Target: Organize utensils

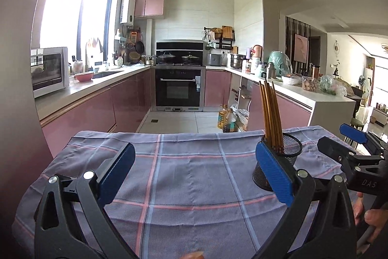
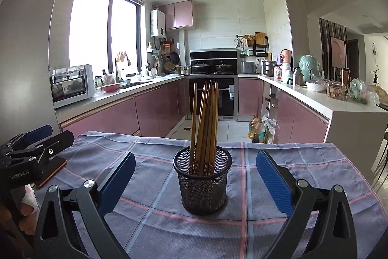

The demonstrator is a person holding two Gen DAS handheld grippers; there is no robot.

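Right gripper [image 2: 195,182] was wide open, nothing between its pads, and sat just near of the mesh cup [image 2: 202,182]. Cup stood upright about mid-table on the checked cloth [image 2: 278,229], lined up between the two blue pads but not touching either. Chopsticks [image 2: 206,123] were all in the cup, tips down, fanned and leaning slightly, one standing apart to the left.

Left gripper [image 1: 194,176] was open too and empty, over bare cloth left of the cup. Its right pad overlapped the cup in its own view; contact couldn't be judged from there. In the right view its body sat far left above a phone [image 2: 52,171] lying on the cloth.

No loose utensils showed anywhere on the cloth, so my read was that sorting was done or nearly so.

Risks from here:
- Cup looked light with tall sticks in it, so top-heavy. Any sideways bump from a pad would likely tip it and spill the lot.
- Cloth was loose and wrinkled. A dragging gripper could pull it and take the cup along.
- Closing on the mesh wall instead of the sticks might dent or skid it.
- Left gripper dropping could hit the phone.
- Grippers were close together, so a crossing move could clash.
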